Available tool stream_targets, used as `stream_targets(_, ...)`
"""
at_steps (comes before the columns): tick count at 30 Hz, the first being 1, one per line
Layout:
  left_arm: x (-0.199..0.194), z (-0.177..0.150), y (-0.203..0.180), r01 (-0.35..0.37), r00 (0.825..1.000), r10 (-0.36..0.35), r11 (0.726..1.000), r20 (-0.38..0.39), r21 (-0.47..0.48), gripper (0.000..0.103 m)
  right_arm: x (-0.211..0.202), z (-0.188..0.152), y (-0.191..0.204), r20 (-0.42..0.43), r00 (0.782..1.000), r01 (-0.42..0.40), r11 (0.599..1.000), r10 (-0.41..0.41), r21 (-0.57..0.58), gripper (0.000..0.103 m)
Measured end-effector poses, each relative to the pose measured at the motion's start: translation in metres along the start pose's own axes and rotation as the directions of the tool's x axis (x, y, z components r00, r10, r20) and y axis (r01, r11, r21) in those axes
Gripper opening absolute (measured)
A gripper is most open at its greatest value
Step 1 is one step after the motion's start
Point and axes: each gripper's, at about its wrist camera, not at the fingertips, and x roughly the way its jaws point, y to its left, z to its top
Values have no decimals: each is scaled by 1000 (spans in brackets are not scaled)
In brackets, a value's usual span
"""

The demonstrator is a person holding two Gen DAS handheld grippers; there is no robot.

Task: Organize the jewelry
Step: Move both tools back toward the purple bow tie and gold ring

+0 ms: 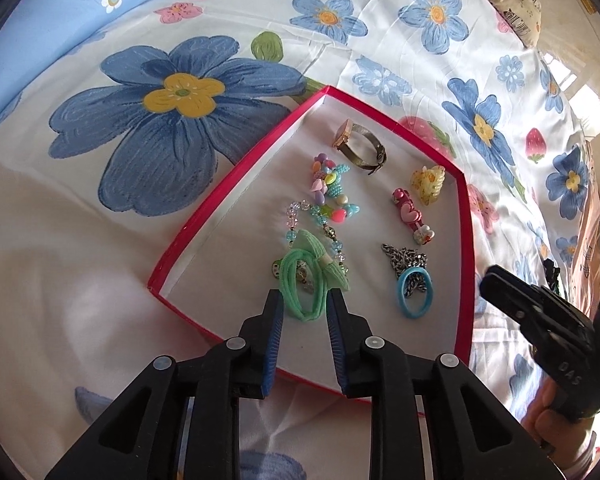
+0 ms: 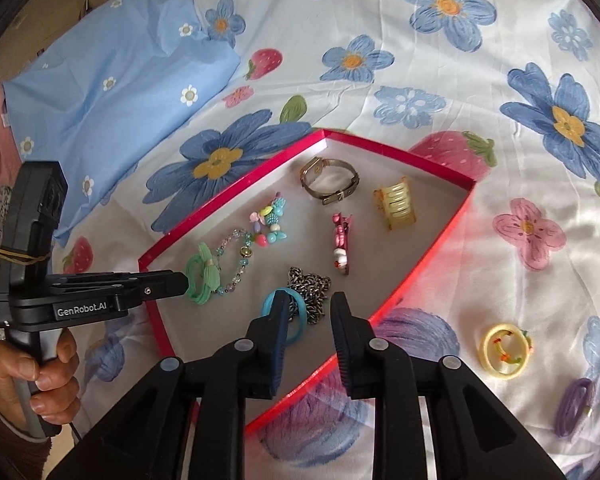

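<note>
A red-rimmed tray lies on a flowered bedsheet and holds the jewelry. My left gripper stands open low over the tray's near corner. A green hair tie lies on the tray floor between its fingers. My right gripper is open above the tray's near right side. A blue hair ring lies partly behind its left finger, resting on a metal chain. Farther in lie a watch, bead bracelets, a pink clip and a yellow claw clip.
On the sheet right of the tray lie a yellow hair tie and a purple hair tie. A light blue pillow sits at the far left. A hand grips the left gripper's handle.
</note>
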Motion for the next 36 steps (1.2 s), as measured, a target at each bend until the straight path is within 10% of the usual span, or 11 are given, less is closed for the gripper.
stream_targets(36, 6, -19, -126, 141, 990, -131, 961, -57, 239, 29, -135, -106, -125, 61, 967, 220, 935, -245, 278, 38)
